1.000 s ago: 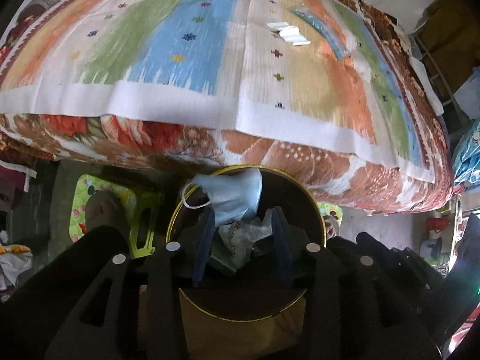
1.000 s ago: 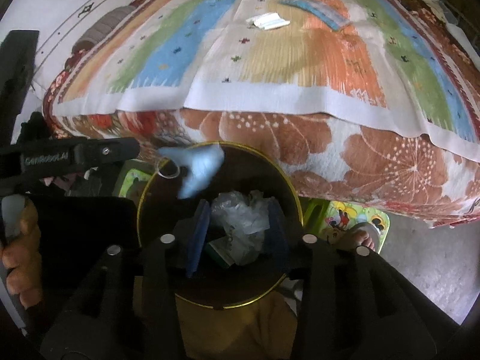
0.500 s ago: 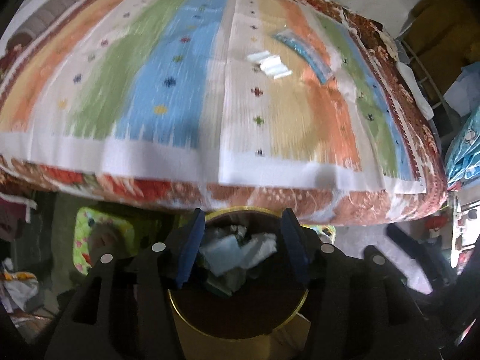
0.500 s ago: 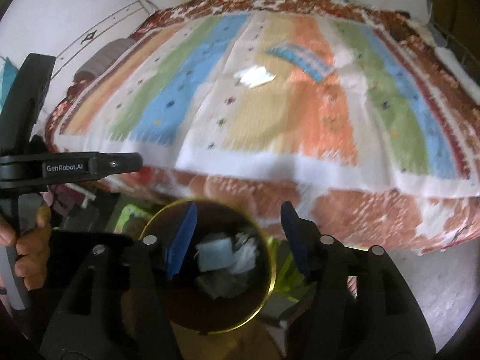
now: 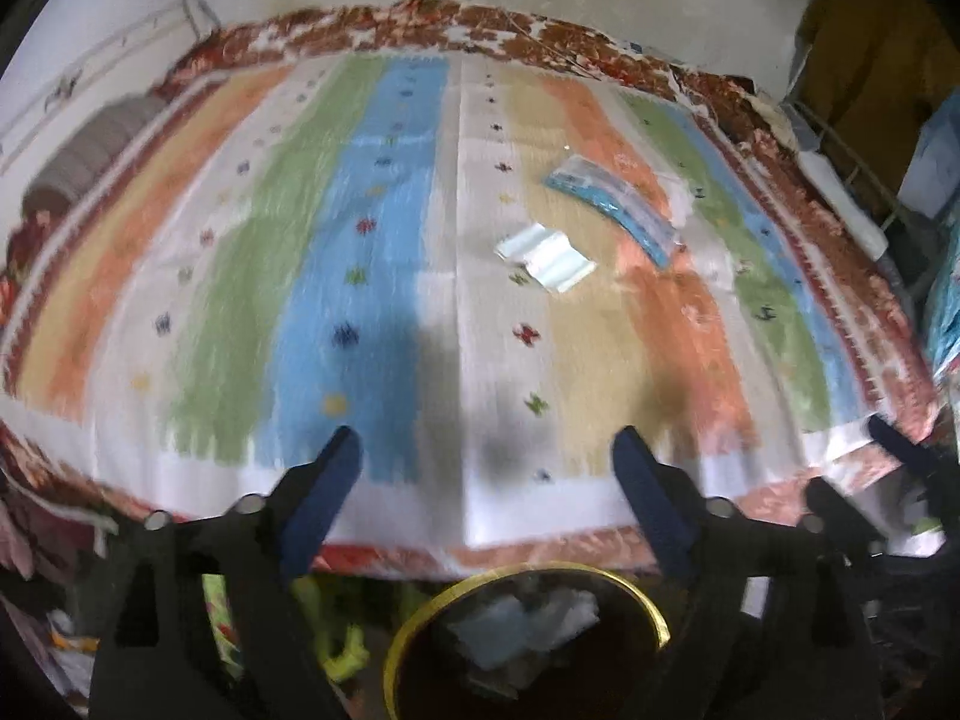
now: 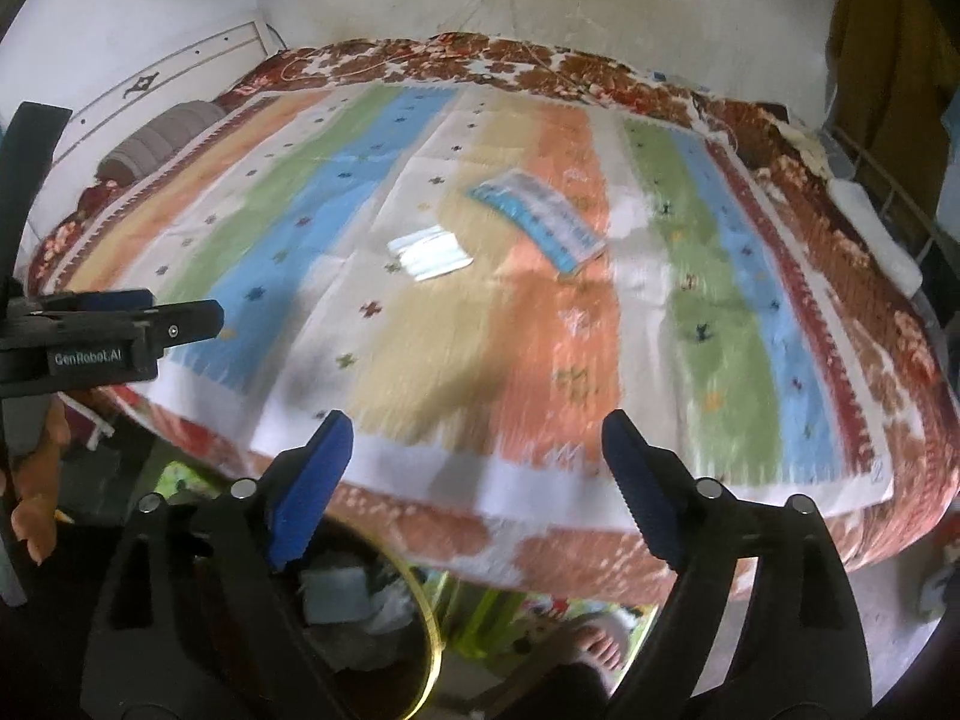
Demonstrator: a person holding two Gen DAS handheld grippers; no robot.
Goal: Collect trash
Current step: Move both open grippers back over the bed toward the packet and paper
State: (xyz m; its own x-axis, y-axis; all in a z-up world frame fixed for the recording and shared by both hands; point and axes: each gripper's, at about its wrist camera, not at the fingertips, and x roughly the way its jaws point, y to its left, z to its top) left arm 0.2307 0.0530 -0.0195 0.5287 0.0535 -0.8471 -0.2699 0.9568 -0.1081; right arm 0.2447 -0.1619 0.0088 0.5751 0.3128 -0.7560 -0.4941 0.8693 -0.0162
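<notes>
left tongs (image 5: 483, 450): released, jaws spread wide, nothing between them; held above the near edge of the bed, pointed out over the blanket.
right tongs (image 6: 474, 438): released too, jaws wide apart and empty; same heading, out over the bed.
why open: judgement, both sets look readied for a next pick, since trash remains ahead and neither carries anything.
bin (image 5: 651, 600): dark, gold rim, directly below the left tongs on the floor against the bed side; parked close, likely so drops are short.
bin contents (image 5: 528, 618): pale crumpled pieces and a light blue bit already inside.
white folded paper (image 5: 546, 255): on the blanket, ahead of the left tongs and slightly to their right; well beyond the tips.
blue-white wrapper (image 5: 618, 207): flat packet, farther ahead and right of the paper, just beside it, not touching as far as blur allows.
bed (image 5: 180, 468): striped blanket over a floral quilt carries both leftover pieces.
left view only: full gold rim and the bin's contents centred under the tongs; a tip of the right tongs at the far right edge.
right view only: the left tongs' body side-on at far left with a bare hand (image 6: 36, 516) under it; a bare foot (image 6: 594, 642) on the floor below; bin (image 6: 429, 618) cut off, lower left.
right view, trash: paper (image 6: 429, 255) ahead and left of centre, wrapper (image 6: 540, 222) ahead.
blur: both views smeared, so fine detail is unreliable.
</notes>
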